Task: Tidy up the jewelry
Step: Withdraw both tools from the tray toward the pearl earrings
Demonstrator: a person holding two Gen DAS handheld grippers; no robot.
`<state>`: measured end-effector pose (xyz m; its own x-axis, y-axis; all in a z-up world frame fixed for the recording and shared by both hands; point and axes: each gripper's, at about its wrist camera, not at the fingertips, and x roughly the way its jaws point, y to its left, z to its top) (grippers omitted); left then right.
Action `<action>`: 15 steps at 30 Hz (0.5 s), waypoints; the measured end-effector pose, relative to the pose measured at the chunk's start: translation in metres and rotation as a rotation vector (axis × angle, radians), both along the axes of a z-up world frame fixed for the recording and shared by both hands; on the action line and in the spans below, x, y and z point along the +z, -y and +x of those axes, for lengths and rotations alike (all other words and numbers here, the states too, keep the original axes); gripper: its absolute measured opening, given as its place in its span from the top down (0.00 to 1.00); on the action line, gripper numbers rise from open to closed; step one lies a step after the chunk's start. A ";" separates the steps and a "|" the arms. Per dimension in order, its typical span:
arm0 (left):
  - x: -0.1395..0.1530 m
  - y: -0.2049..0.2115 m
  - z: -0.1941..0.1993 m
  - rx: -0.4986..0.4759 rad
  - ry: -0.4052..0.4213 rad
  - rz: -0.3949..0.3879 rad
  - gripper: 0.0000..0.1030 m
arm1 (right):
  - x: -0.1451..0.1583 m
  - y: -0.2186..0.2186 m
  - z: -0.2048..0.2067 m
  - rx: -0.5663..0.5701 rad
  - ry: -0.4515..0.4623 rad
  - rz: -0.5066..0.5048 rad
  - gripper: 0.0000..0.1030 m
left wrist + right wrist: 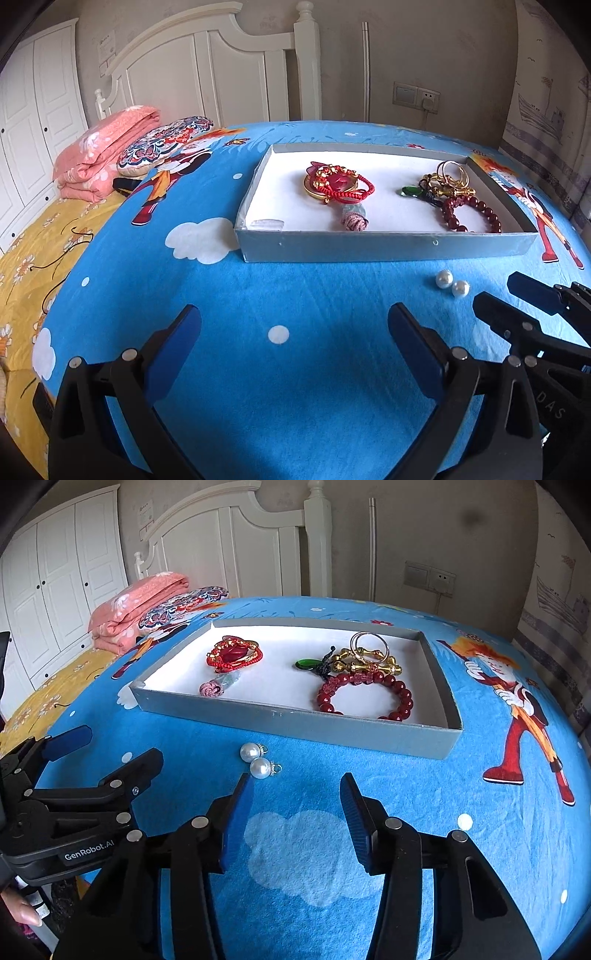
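Two pearl earrings (255, 760) lie on the blue sheet in front of a grey tray (295, 727). My right gripper (296, 779) hovers open just short of them; the nearer pearl sits by its left fingertip, nothing between the pads. The tray holds red cord bracelets (234, 653), a dark red bead bracelet (365, 696), gold bangles (369, 657) and a green pendant (304, 663). In the left wrist view my left gripper (294, 314) stands wide open over bare sheet, with the pearls (452, 282) to its right, the right gripper (502, 291) beside them and the tray (369, 249) ahead.
The bed wears a blue cartoon sheet (295, 369). A folded pink quilt (99, 158) and a patterned pillow (162, 144) lie at the far left before the white headboard (207, 70). A hand (22, 912) holds the left gripper (120, 745).
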<state>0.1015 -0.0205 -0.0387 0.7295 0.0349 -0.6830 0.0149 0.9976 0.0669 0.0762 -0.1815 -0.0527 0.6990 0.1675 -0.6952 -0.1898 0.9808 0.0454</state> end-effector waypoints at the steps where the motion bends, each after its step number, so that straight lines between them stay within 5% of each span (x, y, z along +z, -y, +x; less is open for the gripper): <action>1: -0.002 0.000 -0.001 0.000 -0.002 0.001 0.05 | 0.000 -0.002 0.001 0.002 -0.002 -0.001 0.57; 15: -0.012 -0.017 -0.006 0.007 -0.010 -0.020 0.05 | -0.002 -0.019 0.017 0.014 -0.043 -0.021 0.69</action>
